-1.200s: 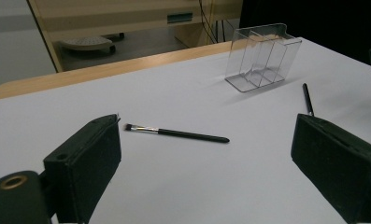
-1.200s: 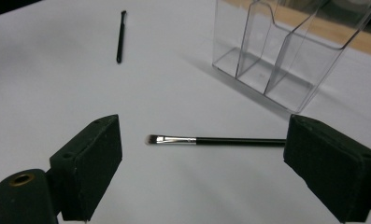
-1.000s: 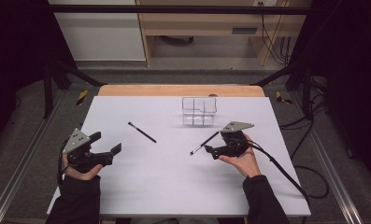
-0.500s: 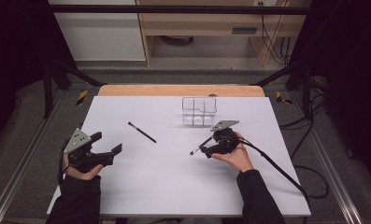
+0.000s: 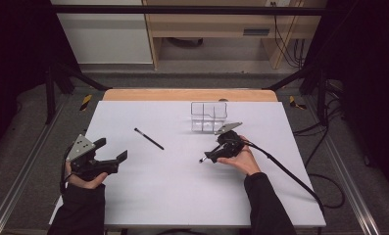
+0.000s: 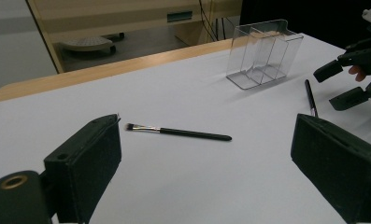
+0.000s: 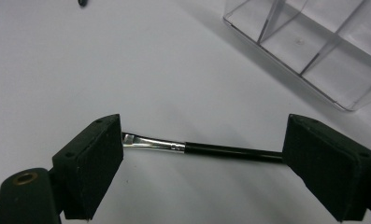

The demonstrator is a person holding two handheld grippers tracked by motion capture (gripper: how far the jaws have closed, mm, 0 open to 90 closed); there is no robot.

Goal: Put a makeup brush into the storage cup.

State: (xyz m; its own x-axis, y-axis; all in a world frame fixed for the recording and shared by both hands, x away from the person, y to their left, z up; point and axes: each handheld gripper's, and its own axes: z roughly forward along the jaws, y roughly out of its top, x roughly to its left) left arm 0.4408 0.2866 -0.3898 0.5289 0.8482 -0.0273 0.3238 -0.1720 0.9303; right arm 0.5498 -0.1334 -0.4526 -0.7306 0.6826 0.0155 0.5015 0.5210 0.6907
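My right gripper (image 5: 212,155) sat low over the white table (image 5: 182,205) with its jaws spread wide, holding nothing. In the right gripper view a slim black-handled makeup brush (image 7: 206,149) lay flat on the table between the two pads, running across the gap from one to the other. Its bristle tip and silver ferrule came right up beside one pad, and its handle ran up to the other; I could not tell whether either end actually touched. In the high view the same brush showed as a short dark line at the gripper's tips, its pale tip (image 5: 202,160) poking out toward the table's middle.

The clear plastic organizer (image 5: 209,116), divided into compartments, stood upright just beyond that hand, near the table's far edge, with nothing in it that I could see.

My left gripper (image 5: 111,159) rested near the table's left edge, jaws equally wide apart and holding nothing. Its own view looked along the table at a second makeup brush (image 6: 178,132), which lay flat, well ahead of the pads and untouched, between the left gripper and the organizer.
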